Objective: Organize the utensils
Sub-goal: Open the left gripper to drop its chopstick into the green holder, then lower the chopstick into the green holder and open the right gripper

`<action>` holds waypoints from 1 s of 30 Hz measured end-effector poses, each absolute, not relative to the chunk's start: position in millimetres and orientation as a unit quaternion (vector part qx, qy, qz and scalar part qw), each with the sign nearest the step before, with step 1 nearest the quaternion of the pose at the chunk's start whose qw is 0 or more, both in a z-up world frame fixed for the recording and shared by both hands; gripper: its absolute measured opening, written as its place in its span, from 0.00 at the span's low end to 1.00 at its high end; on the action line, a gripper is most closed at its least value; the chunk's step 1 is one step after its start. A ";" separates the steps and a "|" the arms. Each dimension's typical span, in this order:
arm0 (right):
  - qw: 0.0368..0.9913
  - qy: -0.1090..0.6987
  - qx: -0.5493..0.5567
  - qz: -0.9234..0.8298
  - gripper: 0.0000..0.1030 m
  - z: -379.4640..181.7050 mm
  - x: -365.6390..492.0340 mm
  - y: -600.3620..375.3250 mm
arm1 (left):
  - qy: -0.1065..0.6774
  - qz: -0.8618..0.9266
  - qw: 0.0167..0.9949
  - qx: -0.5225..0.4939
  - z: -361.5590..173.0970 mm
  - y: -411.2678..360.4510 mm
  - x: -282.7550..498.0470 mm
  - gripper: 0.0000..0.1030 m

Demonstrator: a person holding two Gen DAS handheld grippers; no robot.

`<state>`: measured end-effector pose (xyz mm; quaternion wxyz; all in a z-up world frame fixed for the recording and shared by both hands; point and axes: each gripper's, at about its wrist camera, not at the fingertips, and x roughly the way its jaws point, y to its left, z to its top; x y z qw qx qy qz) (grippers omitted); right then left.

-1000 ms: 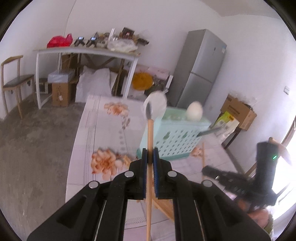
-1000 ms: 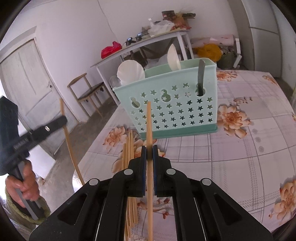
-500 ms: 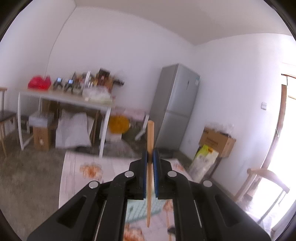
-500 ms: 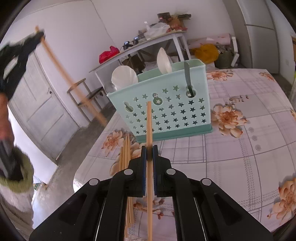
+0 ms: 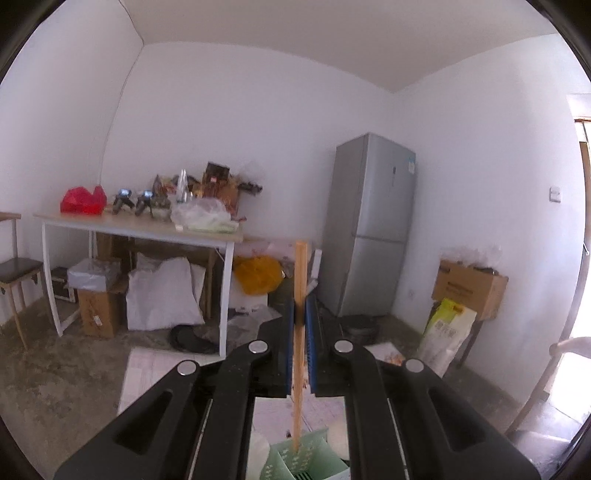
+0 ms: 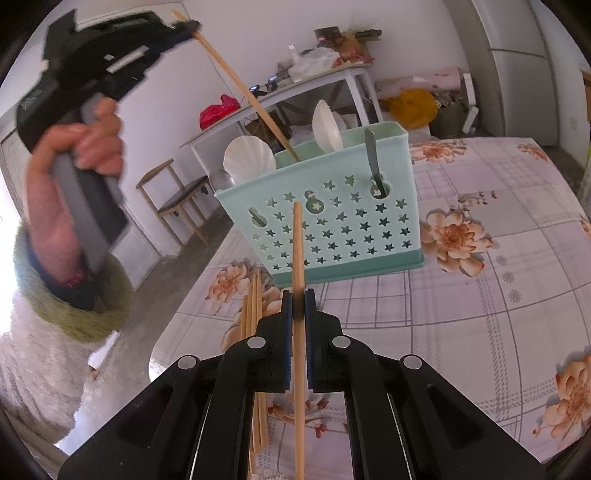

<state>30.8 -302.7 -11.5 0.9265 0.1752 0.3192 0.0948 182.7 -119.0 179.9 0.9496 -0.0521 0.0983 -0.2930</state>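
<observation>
A mint green utensil basket (image 6: 332, 218) with star holes stands on the floral table; it holds white spoons (image 6: 249, 158) and a metal utensil (image 6: 373, 162). My left gripper (image 5: 301, 306) is shut on a wooden chopstick (image 5: 298, 369) held upright, its lower tip inside the basket (image 5: 306, 461). In the right wrist view the left gripper (image 6: 184, 26) is raised high above the basket with that chopstick (image 6: 243, 88) slanting down into it. My right gripper (image 6: 298, 306) is shut on another chopstick (image 6: 297, 258), just in front of the basket.
Several loose chopsticks (image 6: 255, 321) lie on the tablecloth (image 6: 480, 295) left of my right gripper. A cluttered side table (image 5: 147, 225), a chair (image 6: 173, 195), a fridge (image 5: 369, 225) and boxes (image 5: 469, 288) stand around the room.
My left gripper has risen and tilted up, swinging its chopstick over the basket and lowering the tip into it. My right gripper has held nearly still with its chopstick.
</observation>
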 end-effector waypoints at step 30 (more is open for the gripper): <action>0.942 0.289 0.151 0.086 0.04 26.3 32.8 -297.0 | 0.208 -0.237 0.949 -0.024 68.7 -32.3 109.0 0.61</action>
